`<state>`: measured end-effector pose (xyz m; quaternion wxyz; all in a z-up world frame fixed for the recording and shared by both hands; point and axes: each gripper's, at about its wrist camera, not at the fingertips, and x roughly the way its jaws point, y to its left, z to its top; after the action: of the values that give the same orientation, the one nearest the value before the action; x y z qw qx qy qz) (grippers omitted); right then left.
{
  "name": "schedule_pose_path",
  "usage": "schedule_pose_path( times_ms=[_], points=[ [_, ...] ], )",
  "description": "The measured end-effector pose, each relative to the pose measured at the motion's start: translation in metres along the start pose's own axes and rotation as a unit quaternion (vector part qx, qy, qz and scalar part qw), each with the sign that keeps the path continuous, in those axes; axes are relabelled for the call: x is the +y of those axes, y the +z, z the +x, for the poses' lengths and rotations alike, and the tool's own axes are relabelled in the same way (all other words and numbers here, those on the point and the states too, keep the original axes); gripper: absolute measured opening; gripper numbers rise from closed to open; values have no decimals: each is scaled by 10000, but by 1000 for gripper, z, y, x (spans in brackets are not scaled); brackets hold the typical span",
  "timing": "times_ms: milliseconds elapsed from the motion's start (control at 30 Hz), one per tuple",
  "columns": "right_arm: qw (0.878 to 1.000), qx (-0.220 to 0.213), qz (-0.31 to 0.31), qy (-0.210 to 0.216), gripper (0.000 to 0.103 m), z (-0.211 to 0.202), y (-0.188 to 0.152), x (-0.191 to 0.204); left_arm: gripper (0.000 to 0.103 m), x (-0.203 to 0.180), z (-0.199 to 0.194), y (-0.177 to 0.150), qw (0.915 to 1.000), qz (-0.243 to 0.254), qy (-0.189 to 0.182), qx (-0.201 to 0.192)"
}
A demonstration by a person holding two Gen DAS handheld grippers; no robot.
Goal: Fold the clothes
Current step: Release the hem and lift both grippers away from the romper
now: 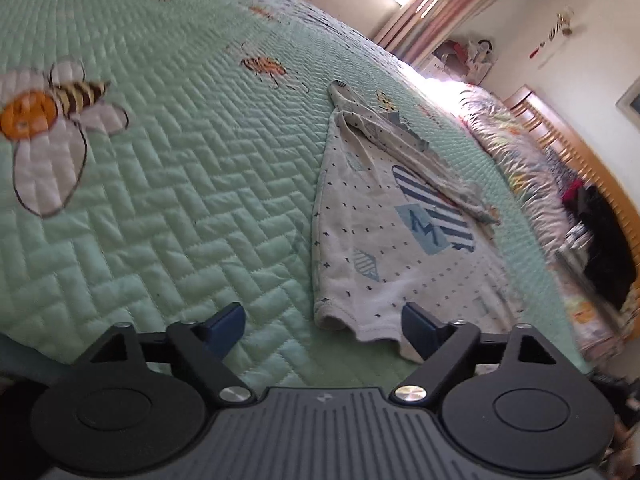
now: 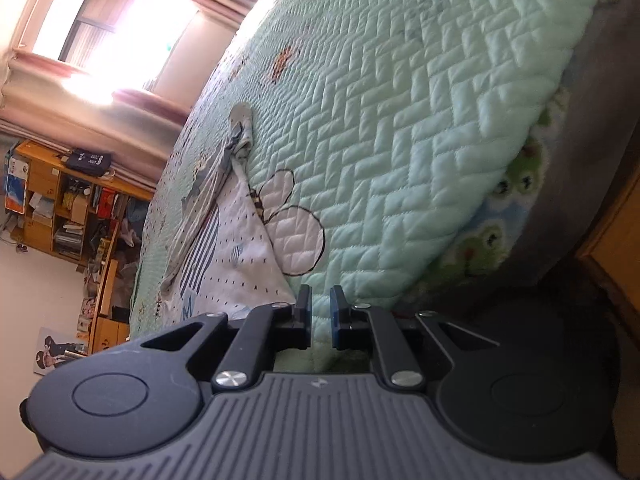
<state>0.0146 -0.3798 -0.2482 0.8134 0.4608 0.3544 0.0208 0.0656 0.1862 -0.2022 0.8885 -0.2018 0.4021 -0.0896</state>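
White garment (image 1: 384, 240) flat on quilt (image 1: 180, 200), L tongs (image 1: 324, 324) wide open, empty, R tongs (image 2: 320, 312) slightly apart, empty

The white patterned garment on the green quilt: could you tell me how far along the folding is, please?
Done: the garment lies on the quilt with one side and its sleeve already folded over the body. In hand: nothing; the left gripper is wide open above the hem, and the right gripper is narrowly open and empty. Left: the remaining folds.
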Motion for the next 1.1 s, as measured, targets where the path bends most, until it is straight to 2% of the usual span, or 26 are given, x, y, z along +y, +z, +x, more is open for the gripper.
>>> schedule_pose_path(
  times_ms=[67, 133, 200, 267, 367, 467, 600, 733, 1100],
  points=[
    [9995, -176, -267, -24, 12, -8, -1, 12, 98, -11, -6, 1, 9974, 508, 496, -86],
    [9978, -265, -602, -15, 21, -10, -3, 32, 99, -26, -9, 4, 9930, 870, 771, -185],
    [9949, -336, -955, -2, 44, -9, -7, 53, 102, -42, -13, 6, 9884, 1161, 912, -353],
    [9900, -379, -1356, 52, 53, -3, -15, 77, 102, -59, -16, 9, 9829, 1414, 1038, -553],
    [9806, -339, -1919, 205, 54, 7, -28, 111, 102, -81, -13, 18, 9759, 1662, 1236, -688],
    [9737, -178, -2251, 310, 62, 20, -39, 135, 102, -94, -7, 28, 9756, 1661, 1285, -646],
    [9714, 61, -2346, 353, 62, 36, -50, 150, 102, -111, -6, 36, 9746, 1685, 1292, -717],
    [9687, 143, -2454, 349, 62, 38, -60, 157, 102, -123, -1, 42, 9709, 1641, 1597, -708],
    [9692, 209, -2439, 272, 62, 54, -59, 166, 102, -123, 10, 58, 9725, 1437, 1724, -628]
  ],
)
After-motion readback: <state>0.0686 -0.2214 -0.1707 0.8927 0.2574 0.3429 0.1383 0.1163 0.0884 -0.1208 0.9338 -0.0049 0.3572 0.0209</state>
